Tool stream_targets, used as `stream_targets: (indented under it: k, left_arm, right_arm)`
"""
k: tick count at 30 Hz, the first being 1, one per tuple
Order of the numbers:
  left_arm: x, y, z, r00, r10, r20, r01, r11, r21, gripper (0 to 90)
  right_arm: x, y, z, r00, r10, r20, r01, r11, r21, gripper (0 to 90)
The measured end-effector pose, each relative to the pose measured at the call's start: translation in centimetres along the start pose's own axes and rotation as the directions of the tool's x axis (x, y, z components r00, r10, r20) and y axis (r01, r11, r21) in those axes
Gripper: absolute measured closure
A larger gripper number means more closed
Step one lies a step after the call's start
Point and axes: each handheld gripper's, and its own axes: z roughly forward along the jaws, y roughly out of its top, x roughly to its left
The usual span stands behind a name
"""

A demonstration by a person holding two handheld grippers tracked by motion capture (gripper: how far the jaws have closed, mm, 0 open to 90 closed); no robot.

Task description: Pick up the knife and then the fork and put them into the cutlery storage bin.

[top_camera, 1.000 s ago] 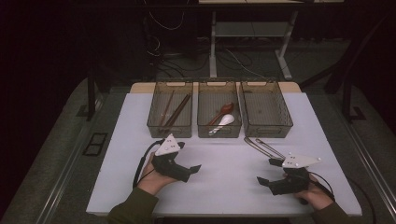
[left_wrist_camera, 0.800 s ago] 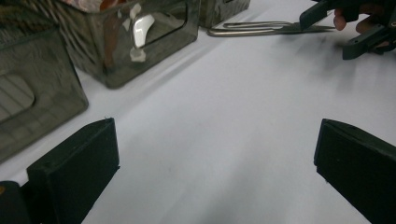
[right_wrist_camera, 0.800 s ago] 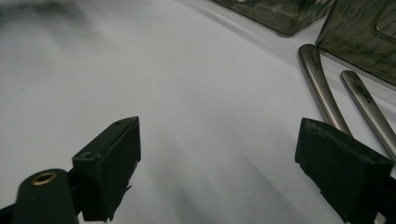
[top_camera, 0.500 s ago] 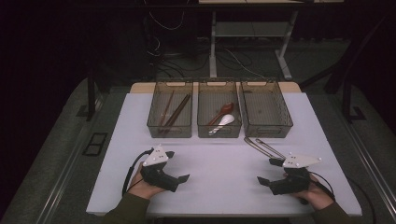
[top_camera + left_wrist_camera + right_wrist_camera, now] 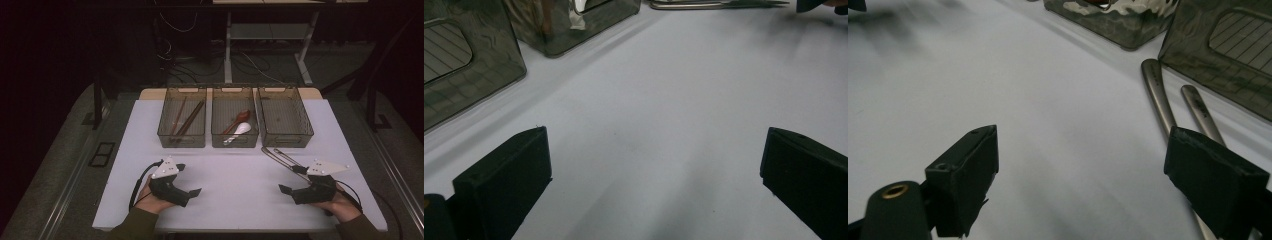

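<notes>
While both my claws rest low on the white table (image 5: 235,180), jaws spread and holding nothing, the two slim metal utensils (image 5: 1168,107) lie just ahead of my right gripper (image 5: 290,191), beside the empty smoky plastic bin (image 5: 284,117). Next, I judge, comes closing on one handle; my left gripper (image 5: 192,192) waits.

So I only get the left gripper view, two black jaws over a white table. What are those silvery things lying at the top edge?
Observer: Two long metal utensils, lying on the table just in front of the right bin, with their handles beside one jaw of the open right hand-held gripper.
Operator: How many bins are there in all?
Observer: Three in a row. The left bin holds dark chopsticks.
Operator: And the middle one?
Observer: The middle bin holds a white spoon and a reddish-brown spoon.
</notes>
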Motion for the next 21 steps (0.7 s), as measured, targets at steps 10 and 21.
stream_targets:
  k: [10,21]
  left_arm:
    - [0.0,0.0,0.1,1.0,-0.004,0.0,0.004,1.0,-0.002,0.0]
    - [0.1,0.0,-0.1,0.9994,-0.034,0.001,0.034,0.9994,0.011,0.0]
  right_arm:
    - [-0.6,1.0,-0.3,0.9992,-0.021,-0.033,0.023,0.997,0.07,14.2]
    - [-1.8,1.9,0.1,0.9988,0.018,-0.045,-0.014,0.995,0.095,13.6]
